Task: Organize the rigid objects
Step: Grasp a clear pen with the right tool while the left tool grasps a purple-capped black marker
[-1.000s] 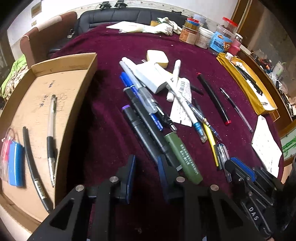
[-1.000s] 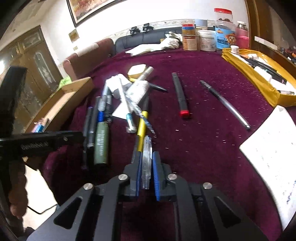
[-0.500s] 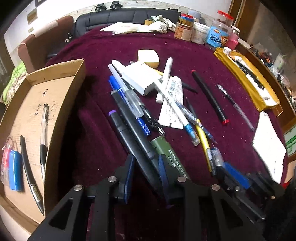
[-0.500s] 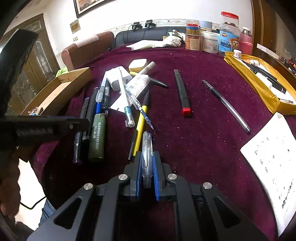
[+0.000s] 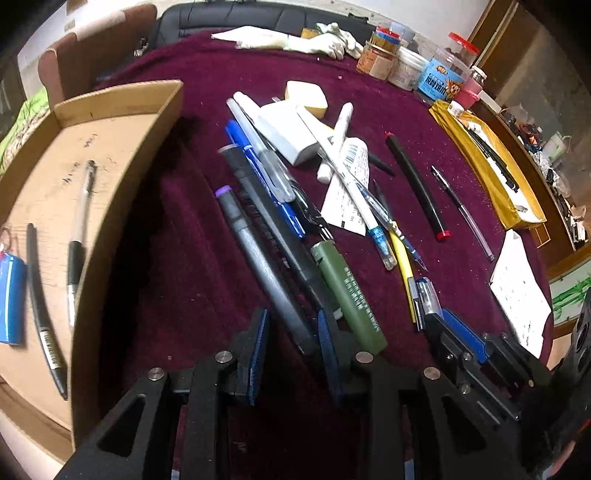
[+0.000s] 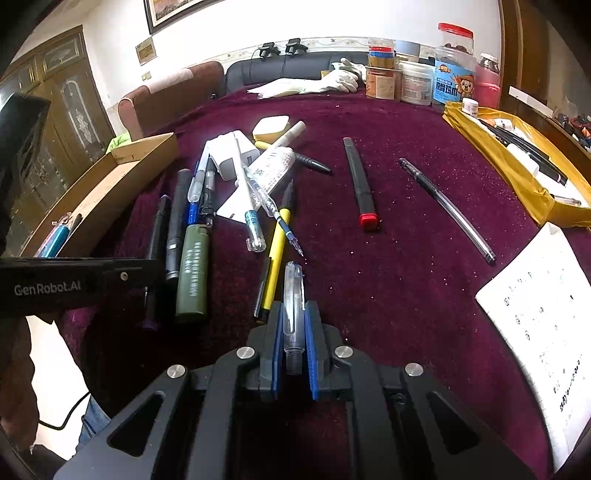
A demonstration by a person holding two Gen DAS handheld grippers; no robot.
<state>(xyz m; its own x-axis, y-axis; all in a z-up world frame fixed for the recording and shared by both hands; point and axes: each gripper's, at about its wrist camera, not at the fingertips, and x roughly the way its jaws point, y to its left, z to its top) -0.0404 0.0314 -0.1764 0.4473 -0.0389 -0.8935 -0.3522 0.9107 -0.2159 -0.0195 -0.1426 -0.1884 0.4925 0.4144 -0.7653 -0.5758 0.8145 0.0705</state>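
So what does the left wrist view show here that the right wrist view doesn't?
Only the left wrist view shows the cardboard box floor, where two pens and a blue case lie, and the left gripper astride a grey marker. Only the right wrist view shows the framed picture on the wall. Both show the right gripper shut on a clear pen, and the green lighter.

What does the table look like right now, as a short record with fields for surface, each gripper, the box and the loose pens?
surface: maroon cloth
right gripper: shut on a clear pen cap
left gripper: jaws apart, straddling the near end of a grey marker, pads not pressing it
cardboard box: at the left, holds a clear pen, a thin black pen and a blue item
loose pile: green marker, yellow pen, blue pen
apart from pile: black stick with red end
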